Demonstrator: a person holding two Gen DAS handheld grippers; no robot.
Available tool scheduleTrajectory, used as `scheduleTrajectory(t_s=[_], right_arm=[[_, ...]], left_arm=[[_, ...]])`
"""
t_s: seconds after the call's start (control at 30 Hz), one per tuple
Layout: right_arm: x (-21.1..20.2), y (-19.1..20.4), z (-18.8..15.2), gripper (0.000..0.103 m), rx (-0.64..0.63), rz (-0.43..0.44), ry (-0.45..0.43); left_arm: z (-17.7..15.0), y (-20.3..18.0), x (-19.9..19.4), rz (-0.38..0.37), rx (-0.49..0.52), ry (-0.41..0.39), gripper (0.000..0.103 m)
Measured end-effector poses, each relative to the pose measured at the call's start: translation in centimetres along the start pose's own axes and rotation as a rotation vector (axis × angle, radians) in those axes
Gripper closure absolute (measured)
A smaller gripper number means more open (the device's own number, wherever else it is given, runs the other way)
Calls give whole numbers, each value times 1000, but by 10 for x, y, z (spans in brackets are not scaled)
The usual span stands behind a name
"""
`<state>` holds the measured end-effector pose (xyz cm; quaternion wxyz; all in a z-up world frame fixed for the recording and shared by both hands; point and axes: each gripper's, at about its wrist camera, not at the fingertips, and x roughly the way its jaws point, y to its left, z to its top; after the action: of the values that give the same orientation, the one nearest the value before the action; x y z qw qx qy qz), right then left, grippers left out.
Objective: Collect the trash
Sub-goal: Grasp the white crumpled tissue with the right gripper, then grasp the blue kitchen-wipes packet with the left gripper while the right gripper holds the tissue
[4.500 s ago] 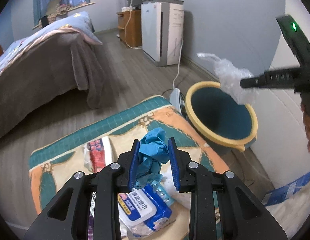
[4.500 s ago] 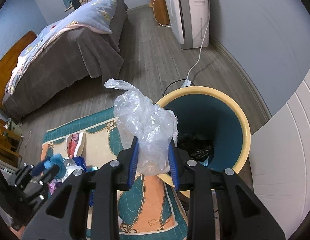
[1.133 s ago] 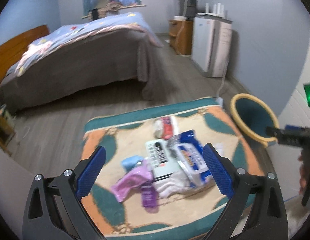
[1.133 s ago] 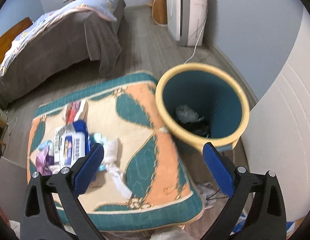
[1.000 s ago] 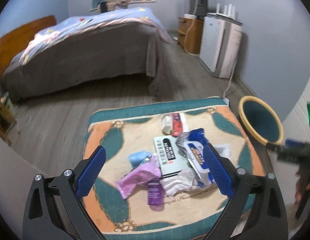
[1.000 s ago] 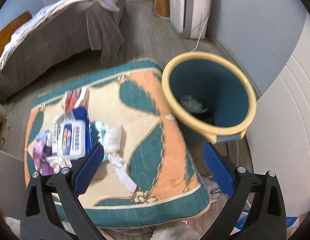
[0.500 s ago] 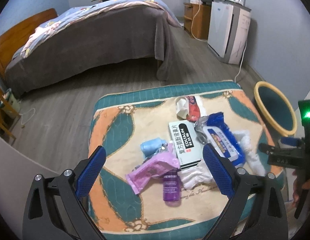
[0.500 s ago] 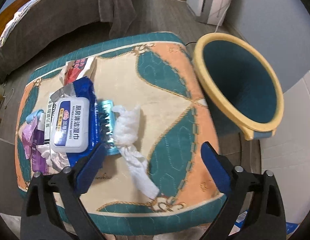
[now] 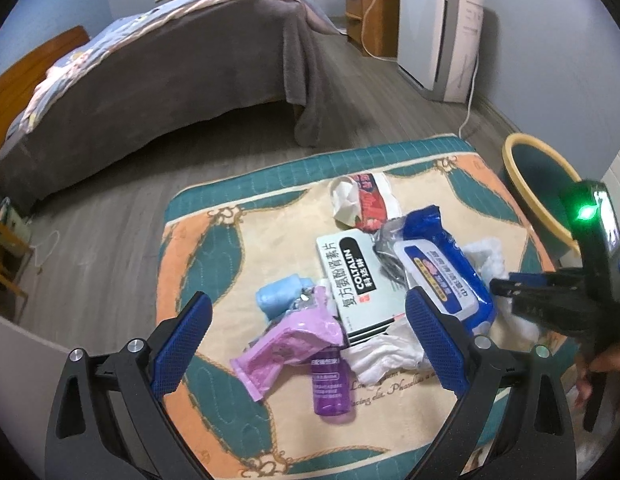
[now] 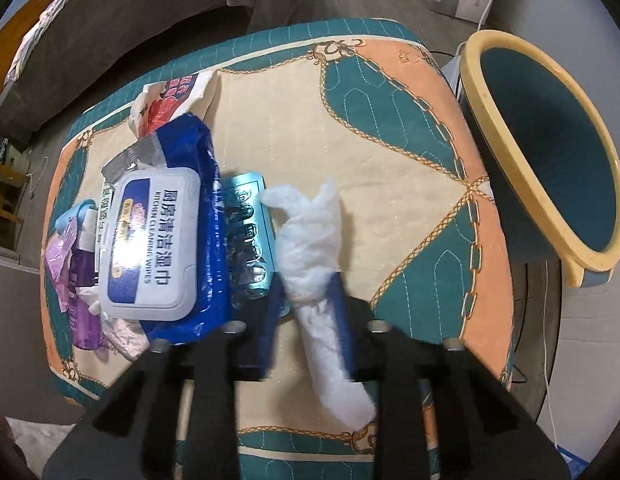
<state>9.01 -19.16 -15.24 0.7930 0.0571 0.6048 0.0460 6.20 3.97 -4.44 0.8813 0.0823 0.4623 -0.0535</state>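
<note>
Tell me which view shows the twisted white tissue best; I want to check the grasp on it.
The right wrist view: the twisted white tissue fills the centre, lying between the right claw fingers, which look motion-blurred and not clearly clamped. The left wrist view shows only part of it, beyond the blue wipes pack and behind that claw.

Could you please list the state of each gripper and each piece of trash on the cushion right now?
left gripper: open, empty, above the pile.
right gripper: blurred, fingers astride the twisted white tissue; closure unclear.
blue wet-wipes pack: lying flat, lid shut.
purple bottle: lying on its side.
white medicine box: lying flat.
yellow-rimmed teal bin: open, beside the cushion.
</note>
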Motion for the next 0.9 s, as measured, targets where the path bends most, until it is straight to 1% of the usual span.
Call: scheduleTrajectory(t_s=[0.03, 0.1, 0.2, 0.3, 0.4, 0.43, 0.5, 0.57, 0.6, 0.67, 0.7, 0.8, 0.87, 0.9], right_arm=[[-5, -1, 1, 84, 0, -5, -5], [-19, -4, 6, 84, 7, 2, -6], [-44, -6, 17, 84, -48, -29, -2], [-80, -16, 32, 84, -104, -56, -45], [-97, -31, 36, 84, -131, -82, -83], [-97, -34, 37, 84, -129, -82, -93], [-92, -44, 34, 84, -94, -44, -98], [-84, -58, 35, 84, -48, -7, -64], [-84, -61, 37, 84, -54, -16, -72], [-85, -60, 40, 84, -97, -68, -98], [-83, -60, 41, 84, -105, -80, -101], [-75, -73, 46, 84, -71, -60, -75], [-73, -76, 47, 84, -70, -60, -73], [-73, -77, 48, 84, -75, -61, -75]], left_arm=[[0, -3, 2, -4, 4, 5, 7], [2, -8, 4, -14, 9, 13, 7], [4, -20, 10, -41, 12, 26, 7], [7, -37, 17, -74, 15, 41, 7], [9, -54, 28, -131, -3, 68, 7], [9, -58, 31, -138, -3, 76, 7], [8, -68, 39, -139, 5, 94, 7], [7, -76, 48, -134, 14, 115, 7], [6, -78, 52, -134, 15, 126, 7], [4, -82, 62, -130, 16, 157, 7], [3, -84, 66, -130, 13, 167, 7], [2, -86, 74, -163, -15, 184, 9], [0, -90, 77, -181, -16, 191, 10], [0, -94, 79, -178, -1, 196, 14]])
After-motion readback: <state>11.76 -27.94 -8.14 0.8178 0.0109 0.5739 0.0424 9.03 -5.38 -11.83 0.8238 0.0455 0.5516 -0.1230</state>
